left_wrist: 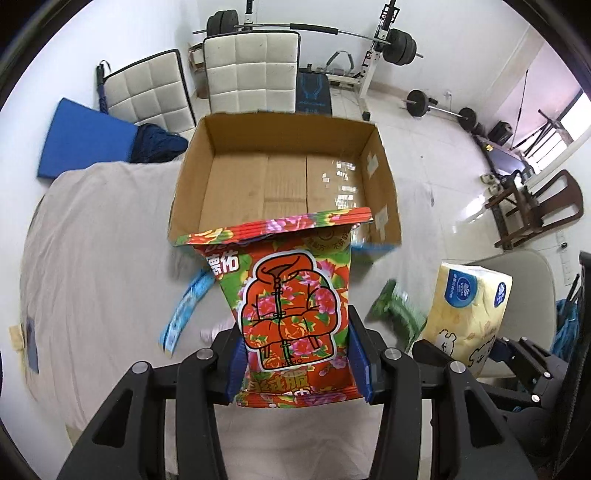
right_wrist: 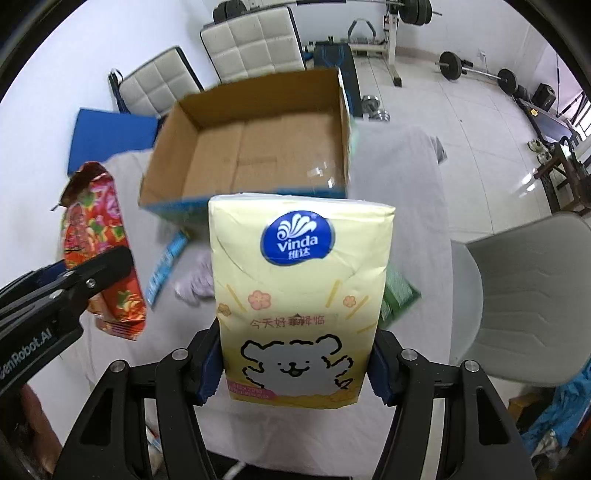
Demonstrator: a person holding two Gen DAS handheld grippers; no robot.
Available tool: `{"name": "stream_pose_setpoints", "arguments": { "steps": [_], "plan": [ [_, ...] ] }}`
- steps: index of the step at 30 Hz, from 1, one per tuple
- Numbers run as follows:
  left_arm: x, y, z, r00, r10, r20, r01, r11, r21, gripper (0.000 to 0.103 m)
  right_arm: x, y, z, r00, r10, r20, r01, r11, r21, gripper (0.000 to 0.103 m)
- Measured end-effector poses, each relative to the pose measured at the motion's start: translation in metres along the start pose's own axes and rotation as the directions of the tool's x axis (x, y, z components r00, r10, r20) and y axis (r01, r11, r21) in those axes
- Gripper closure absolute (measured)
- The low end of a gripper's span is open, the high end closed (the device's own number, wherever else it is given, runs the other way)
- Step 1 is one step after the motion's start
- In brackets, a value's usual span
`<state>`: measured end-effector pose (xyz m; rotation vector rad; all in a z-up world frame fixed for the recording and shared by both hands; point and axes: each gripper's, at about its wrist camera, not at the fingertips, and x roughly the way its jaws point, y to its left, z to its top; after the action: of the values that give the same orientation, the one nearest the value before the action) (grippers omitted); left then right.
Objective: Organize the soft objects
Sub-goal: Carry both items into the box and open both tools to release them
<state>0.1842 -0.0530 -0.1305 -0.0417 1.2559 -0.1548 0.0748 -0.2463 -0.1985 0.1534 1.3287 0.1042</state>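
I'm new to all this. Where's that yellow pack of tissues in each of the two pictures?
Left wrist view: the yellow tissue pack is at the lower right, seen from the side, held by the other gripper.
Right wrist view: it fills the centre, clamped between the right gripper's blue fingers.
Shared landmark: the open cardboard box just behind it in both.

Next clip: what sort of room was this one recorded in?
Most likely a spare room at home used as a gym and for storage. A barbell on a rack stands by the far wall, loose dumbbells lie on the tiled floor, and padded white cushions lean against the wall.
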Motion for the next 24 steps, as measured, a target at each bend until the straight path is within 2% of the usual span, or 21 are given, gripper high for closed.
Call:
{"name": "stream_pose_setpoints", "arguments": {
  "steps": [6,13,18,24],
  "plan": [
    [0.026,0.027,0.072,0.998,-0.044,-0.046,0.045,0.999,0.006,0.059,0.017,0.011,0.064,1.000,0.004,0.012,-0.004,1.000,0.020,0.037],
    [0.104,0.052,0.150,0.980,-0.093,-0.176,0.093,0.996,-0.008,0.059,0.071,0.017,0.159,0.999,-0.017,-0.036,0.019,0.999,0.034,0.037],
    [0.170,0.061,0.193,0.950,-0.143,-0.276,0.137,0.990,-0.040,0.059,0.137,0.017,0.213,0.996,-0.045,-0.082,0.047,0.999,0.017,0.037],
    [0.229,0.058,0.217,0.903,-0.212,-0.374,0.207,0.977,-0.053,0.059,0.205,0.008,0.251,0.987,-0.064,-0.146,0.064,0.998,-0.004,0.037]
  ]
}}
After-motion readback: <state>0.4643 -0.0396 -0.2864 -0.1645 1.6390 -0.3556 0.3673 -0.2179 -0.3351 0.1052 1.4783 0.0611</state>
